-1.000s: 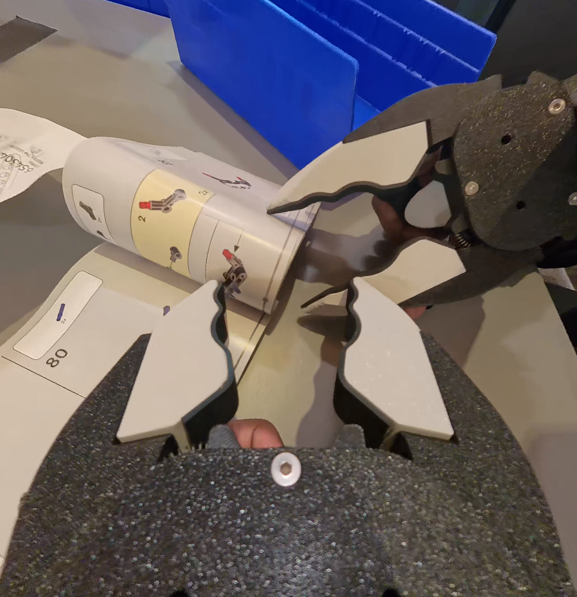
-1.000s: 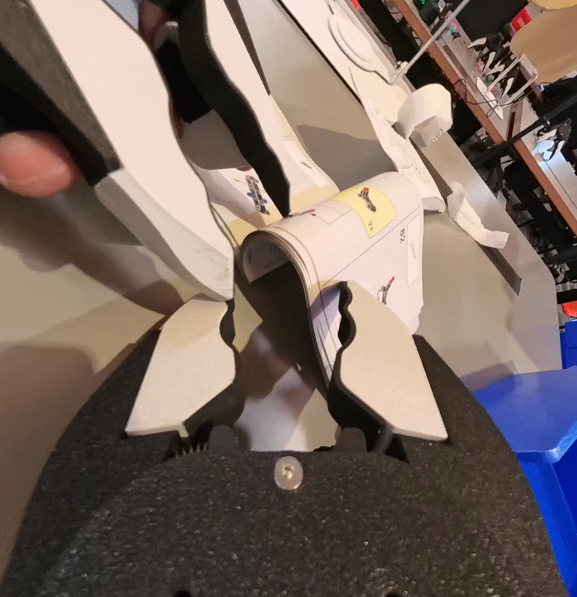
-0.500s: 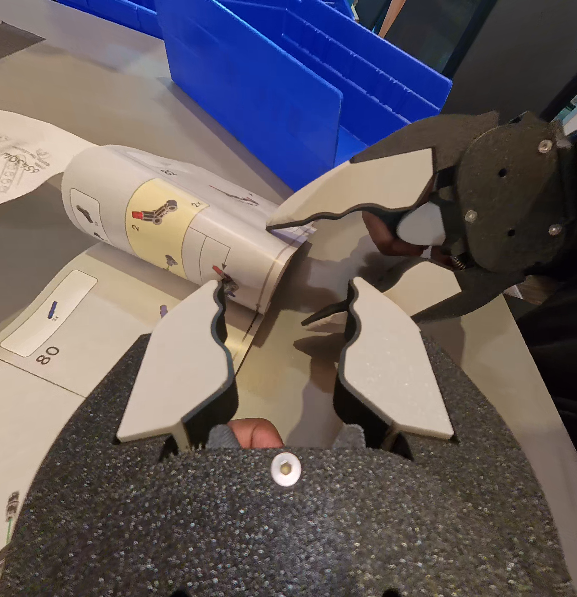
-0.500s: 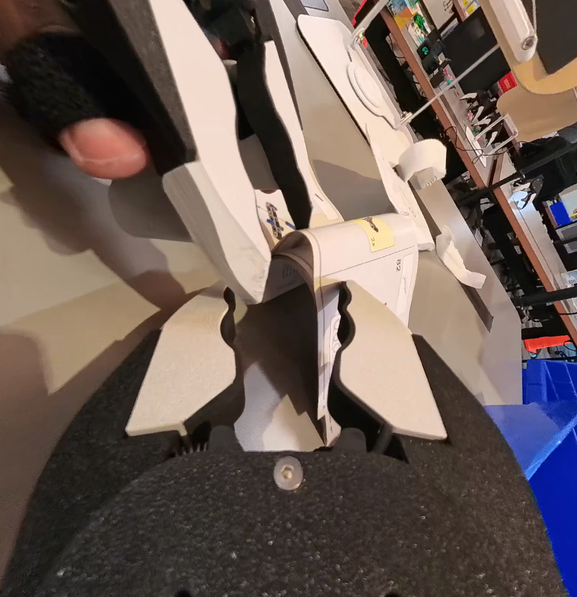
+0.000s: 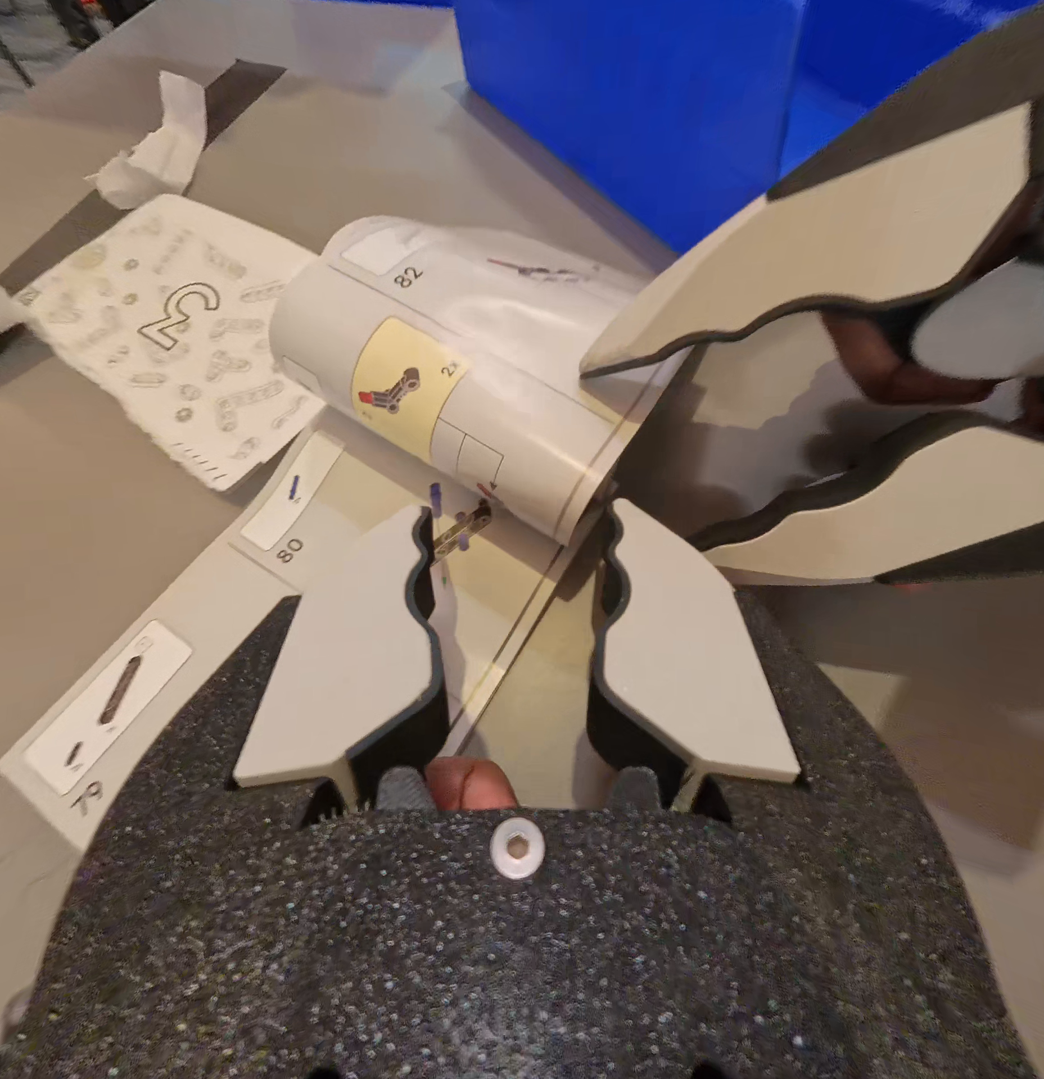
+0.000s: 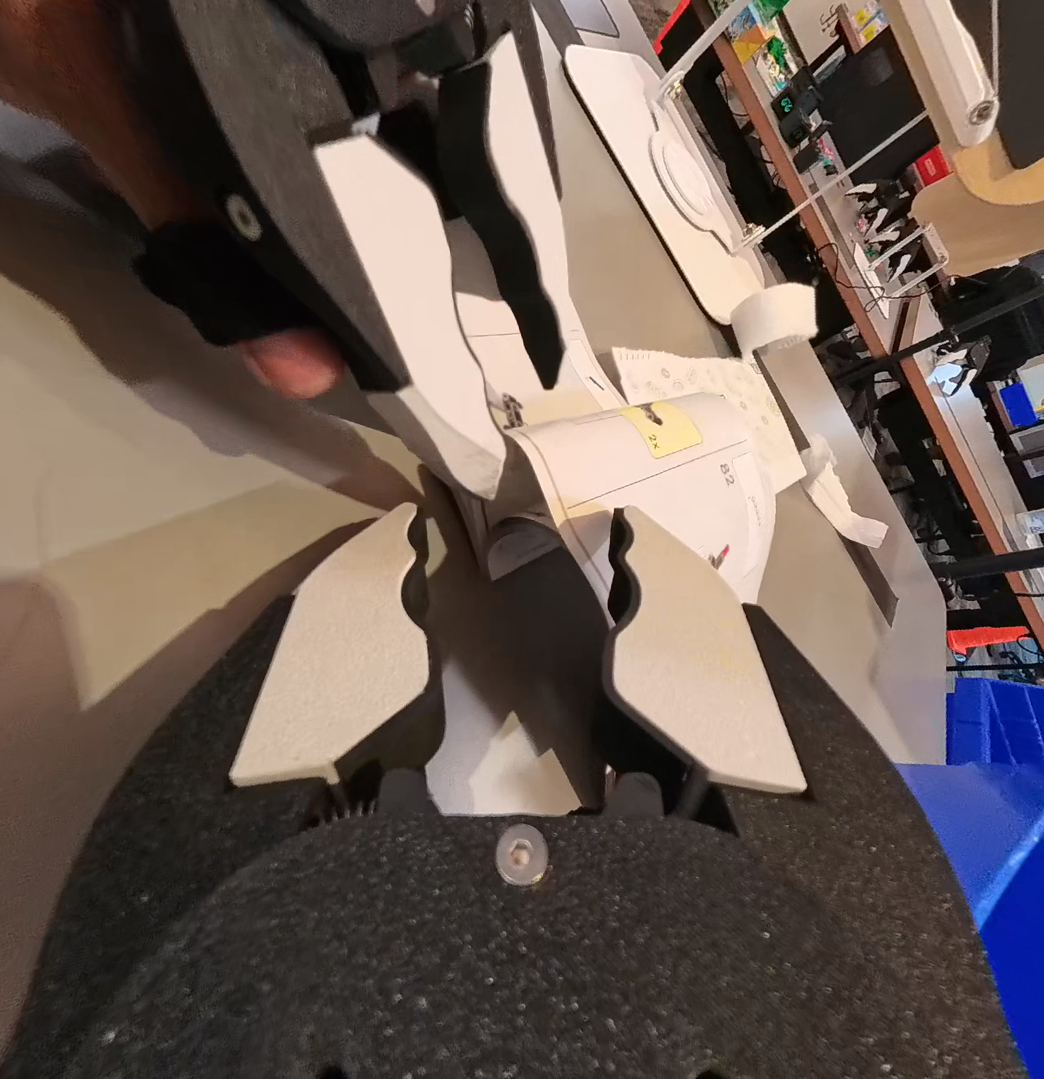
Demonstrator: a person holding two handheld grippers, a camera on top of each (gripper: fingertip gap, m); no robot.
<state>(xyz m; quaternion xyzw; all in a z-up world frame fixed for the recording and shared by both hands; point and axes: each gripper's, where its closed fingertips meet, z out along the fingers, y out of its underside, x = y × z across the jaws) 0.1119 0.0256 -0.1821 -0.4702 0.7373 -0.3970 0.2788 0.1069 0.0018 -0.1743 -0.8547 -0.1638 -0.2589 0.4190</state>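
The left gripper [image 5: 516, 514], a black foam-textured body with two pale flat fingers, stood with its jaws apart above the open instruction booklet [image 5: 356, 590] of white and pale-yellow printed pages; nothing was pressed between its pads. Just ahead of its fingertips, a bundle of pages was curled up into a white paper roll [image 5: 478, 397] bearing a yellow panel.

The right gripper [image 6: 516, 517], of the same build, also stood with its jaws apart. The open end of the paper roll [image 6: 624, 455] lay at its fingertips, and the roll's edge ran down just inside its right finger [image 6: 683, 630]; whether that pad touched the paper cannot be told, and the left finger [image 6: 356, 630] stood clear of it. In the left wrist view this gripper [image 5: 642, 444] reached in from the right, its upper finger over the roll's near end and its lower finger low beside the booklet.

Beyond the roll, away from both tools, a loose white printed sheet [image 5: 157, 350] with pale grey part outlines lay flat on the grey tabletop [image 5: 69, 467], with a crumpled scrap of white paper [image 5: 151, 157] farther off. A blue plastic bin [image 5: 624, 117] stood behind the roll, on the right gripper's side.
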